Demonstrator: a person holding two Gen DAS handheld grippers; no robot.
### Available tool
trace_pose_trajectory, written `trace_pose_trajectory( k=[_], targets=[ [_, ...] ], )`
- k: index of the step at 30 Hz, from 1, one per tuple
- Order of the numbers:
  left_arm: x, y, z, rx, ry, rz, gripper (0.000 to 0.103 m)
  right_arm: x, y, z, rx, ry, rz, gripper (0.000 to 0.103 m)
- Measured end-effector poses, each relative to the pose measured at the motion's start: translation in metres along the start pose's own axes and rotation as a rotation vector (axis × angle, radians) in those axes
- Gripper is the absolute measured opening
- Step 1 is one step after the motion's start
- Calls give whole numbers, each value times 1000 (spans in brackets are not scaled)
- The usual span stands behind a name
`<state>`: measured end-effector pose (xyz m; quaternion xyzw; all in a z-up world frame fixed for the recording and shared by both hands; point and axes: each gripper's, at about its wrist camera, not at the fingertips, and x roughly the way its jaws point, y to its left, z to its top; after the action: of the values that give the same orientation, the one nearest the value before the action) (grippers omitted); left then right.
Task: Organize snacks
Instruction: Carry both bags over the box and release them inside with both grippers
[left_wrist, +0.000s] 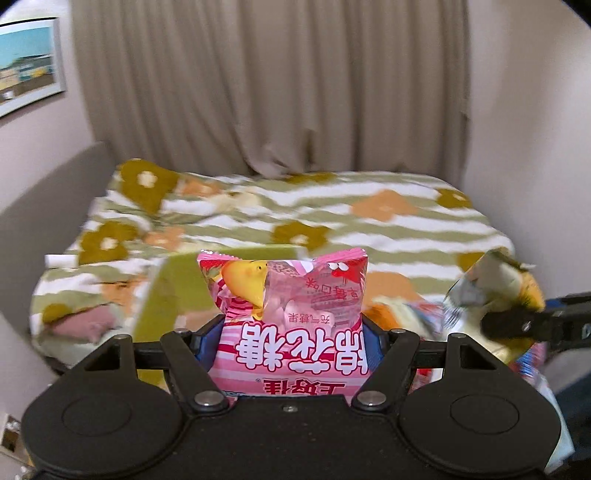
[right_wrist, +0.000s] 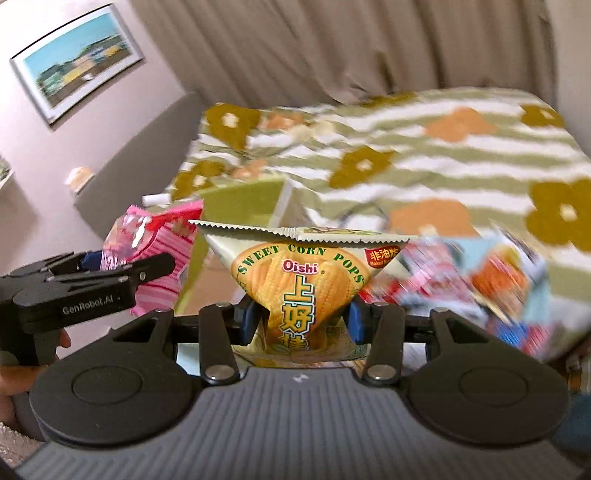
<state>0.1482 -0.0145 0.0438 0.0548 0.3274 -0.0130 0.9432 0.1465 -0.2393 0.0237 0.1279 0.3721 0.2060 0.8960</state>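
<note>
Covering the bed, a striped green-and-white blanket with orange and olive flowers (left_wrist: 406, 221); lying on it, a blurred heap of colourful snack packets (right_wrist: 480, 288). Clamped upright above it in the left gripper (left_wrist: 291, 332), a pink marshmallow bag (left_wrist: 288, 314); pinched in the tightly closed right gripper (right_wrist: 301, 314), a yellow Oishi sweet-corn-pops bag (right_wrist: 299, 273).

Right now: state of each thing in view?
Left gripper: shut on pink bag.
Pink bag: held, lifted.
Right gripper: shut on corn pops.
Corn pops: held, pinched at waist.
Snack pile: lying on bed, blurred.
Green box: on bed, open.
</note>
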Motion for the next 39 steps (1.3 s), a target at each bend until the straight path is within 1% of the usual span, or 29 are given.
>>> trace_pose_trajectory(
  k=[3,6,9,12,16,21,22,24,25,26,28,32,34,37,39],
  targets=[
    [11,37,9,-25,-9,30,75,22,28,21,-25,-14,12,61],
    [28,73,17,-35,-8,48,75,51,53,41,-22,-18,8,61],
    [51,103,24,-40,0,41,75,84,75,59,-4,-8,1,61],
    [83,125,31,-28,17,24,75,117,91,73,10,-1,-29,61],
    [132,143,35,-11,56,-30,76,164,108,87,36,22,-80,61],
    [186,150,30,31,110,-96,76,215,118,89,53,60,-169,61],
    [193,151,28,34,116,-105,78,223,118,89,57,66,-186,61],
    [205,152,23,42,119,-107,90,234,118,86,62,78,-216,61],
    [208,152,21,47,127,-104,100,238,117,85,65,84,-227,61],
    [209,153,19,50,129,-108,101,242,118,85,68,89,-234,61],
    [207,156,14,49,133,-114,101,245,117,83,69,99,-242,61],
    [199,165,8,33,137,-102,101,250,118,84,68,124,-242,62],
    [192,171,5,10,130,-95,101,251,119,85,59,133,-236,62],
    [184,178,2,-19,146,-72,101,254,124,90,46,149,-222,62],
    [176,182,1,-28,137,-60,101,256,127,94,40,153,-206,62]
  ],
)
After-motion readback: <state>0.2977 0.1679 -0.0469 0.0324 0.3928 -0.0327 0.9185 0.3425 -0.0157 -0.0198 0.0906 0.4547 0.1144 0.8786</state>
